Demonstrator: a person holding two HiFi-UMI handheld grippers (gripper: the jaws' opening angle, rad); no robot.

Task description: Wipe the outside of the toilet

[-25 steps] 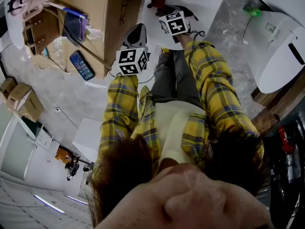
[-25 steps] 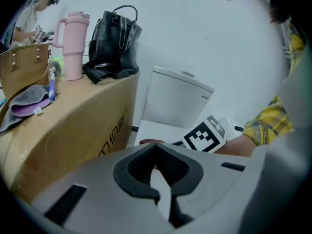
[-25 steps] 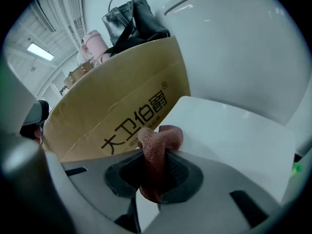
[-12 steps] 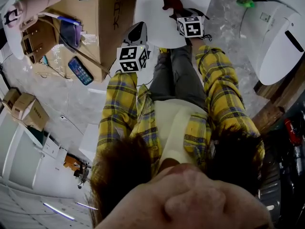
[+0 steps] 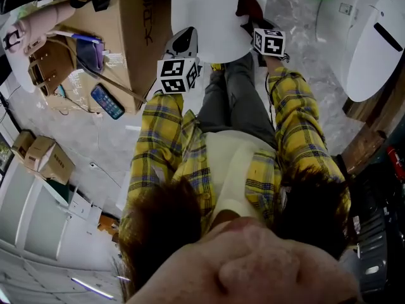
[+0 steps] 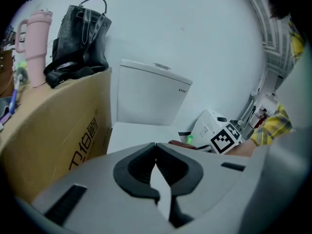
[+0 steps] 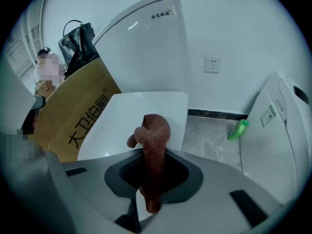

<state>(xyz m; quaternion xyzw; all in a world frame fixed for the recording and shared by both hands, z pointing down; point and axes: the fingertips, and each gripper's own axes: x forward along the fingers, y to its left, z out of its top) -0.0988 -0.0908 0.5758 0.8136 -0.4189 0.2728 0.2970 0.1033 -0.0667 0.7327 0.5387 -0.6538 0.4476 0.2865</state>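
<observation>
The white toilet (image 5: 209,8) stands in front of me with its lid (image 7: 146,113) down and its tank (image 6: 146,96) behind. My right gripper (image 7: 152,177) is shut on a brown cloth (image 7: 154,138). The cloth (image 5: 247,7) rests on the lid's right edge, just beyond the right gripper (image 5: 254,23). My left gripper (image 6: 156,155) is shut with nothing between its jaws. It hovers by the near left side of the lid, the left gripper (image 5: 183,42) next to the cardboard box.
A big cardboard box (image 5: 136,24) stands hard against the toilet's left side, with a black bag (image 6: 80,38) and a pink tumbler (image 6: 35,48) on it. A phone (image 5: 106,101) lies on the floor. Another white toilet (image 5: 361,37) and a green object (image 7: 239,129) are at the right.
My right gripper has carried the brown cloth to the right and farther away across the lid. The left gripper has stayed almost where it was.
</observation>
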